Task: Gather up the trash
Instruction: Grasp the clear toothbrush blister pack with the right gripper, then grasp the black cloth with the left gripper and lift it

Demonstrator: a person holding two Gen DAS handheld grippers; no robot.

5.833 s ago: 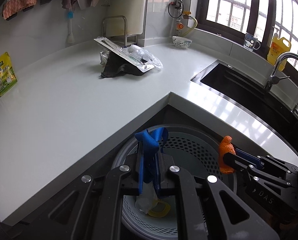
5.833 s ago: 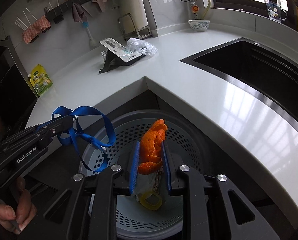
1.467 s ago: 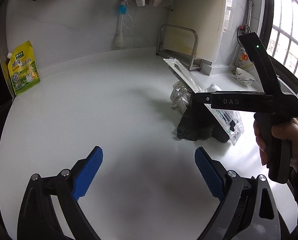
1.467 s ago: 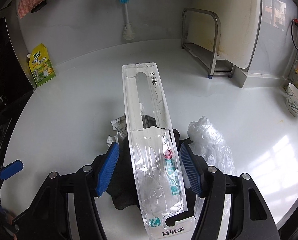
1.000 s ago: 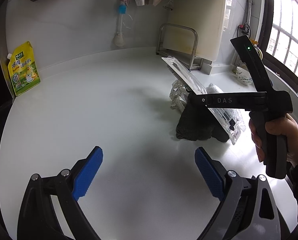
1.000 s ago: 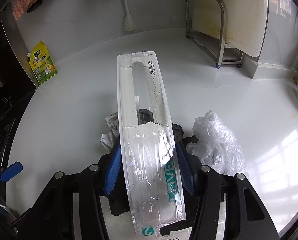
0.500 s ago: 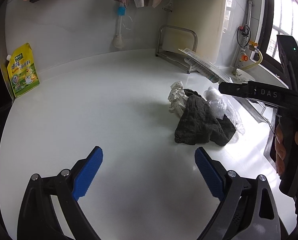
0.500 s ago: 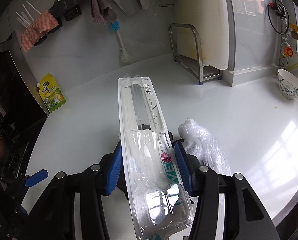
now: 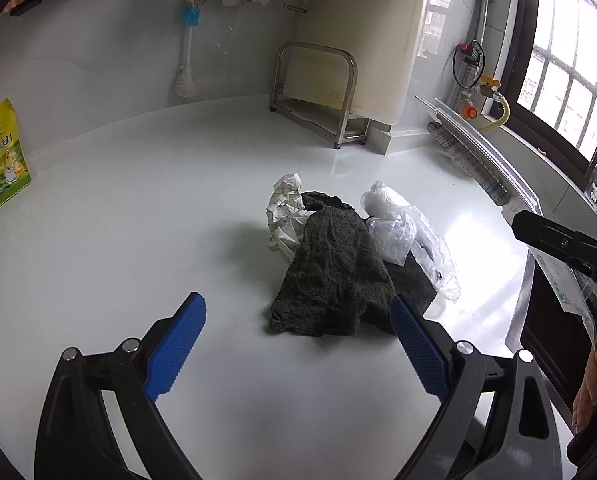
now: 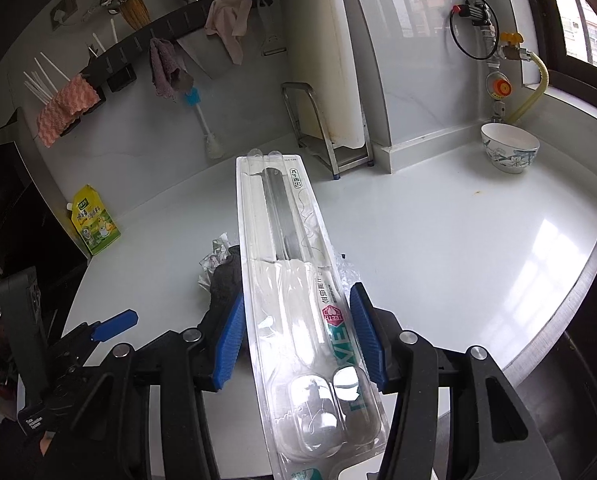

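My right gripper (image 10: 298,340) is shut on a long clear plastic blister pack (image 10: 294,288) and holds it lifted above the white counter; the pack also shows in the left wrist view (image 9: 474,156) at the right. My left gripper (image 9: 298,340) is open and empty, low over the counter. Just ahead of it lie a dark grey cloth (image 9: 330,272), a crumpled checked paper (image 9: 284,216) and a crumpled clear plastic bag (image 9: 406,232). In the right wrist view the cloth (image 10: 224,284) and paper (image 10: 216,252) peek out left of the pack.
A yellow-green pouch (image 9: 0,156) leans on the wall at far left. A metal rack (image 9: 318,92) with a white board stands at the back. A patterned bowl (image 10: 508,152) sits back right. The sink edge (image 10: 578,300) lies to the right.
My right gripper closed on the blister pack and lifted it up and right, off the pile, uncovering the cloth, paper and bag. My left gripper stayed open and edged closer to the pile.
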